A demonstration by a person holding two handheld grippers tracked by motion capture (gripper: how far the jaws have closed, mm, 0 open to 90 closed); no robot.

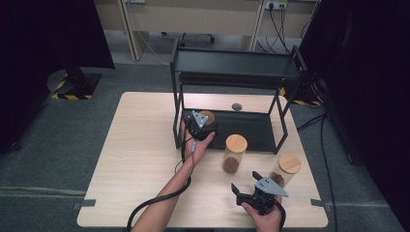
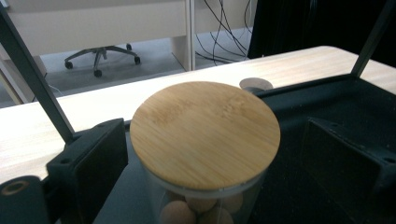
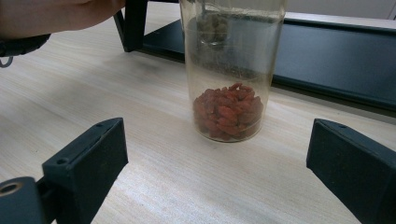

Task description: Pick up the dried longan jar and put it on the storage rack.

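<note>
A glass jar with a bamboo lid (image 2: 205, 133), holding pale round balls, stands on the left end of the black rack's lower tray (image 1: 251, 128). My left gripper (image 1: 203, 126) is open around this jar (image 1: 208, 116), one jaw on each side with a small gap. Just in front of the rack, on the table, stands a second lidded jar (image 1: 234, 153) with red dried berries (image 3: 229, 112) in it. My right gripper (image 1: 244, 182) is open near the front edge, facing that jar from a short way off. A third lidded jar (image 1: 288, 168) stands to the right gripper's right.
The rack's upper shelf (image 1: 232, 63) overhangs the lower tray, with black posts (image 2: 32, 79) at the corners. A round grommet (image 1: 237, 106) sits in the tabletop behind the rack. The left half of the table (image 1: 140, 150) is bare wood. Desks, cables and a chair lie beyond.
</note>
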